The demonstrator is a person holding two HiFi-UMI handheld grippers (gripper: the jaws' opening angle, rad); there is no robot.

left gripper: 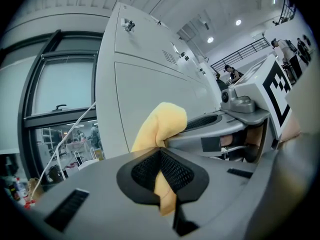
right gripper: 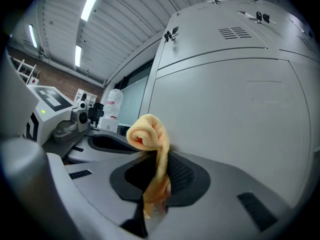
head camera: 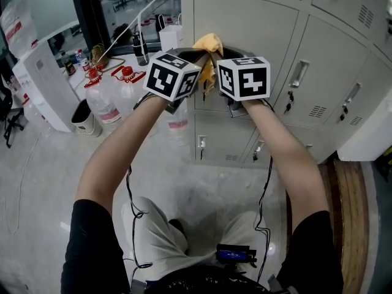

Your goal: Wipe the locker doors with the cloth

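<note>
A yellow cloth [head camera: 209, 49] is bunched between both grippers, close in front of a grey locker door [head camera: 257, 23]. My left gripper [head camera: 195, 63] is shut on one end of the cloth [left gripper: 161, 129], which rises from its jaws as a rolled lump. My right gripper [head camera: 222, 66] is shut on the other end of the cloth [right gripper: 152, 149], which curls up against the locker door [right gripper: 240, 114]. The two grippers sit side by side, almost touching, with their marker cubes toward me.
More locker doors with handles [head camera: 298, 73] and keys run to the right and below. At the left, a table [head camera: 116, 72] carries bottles and red items, with a white bin [head camera: 83, 116] and large water bottles [head camera: 103, 106] on the floor. A window [left gripper: 60, 119] borders the lockers' left side.
</note>
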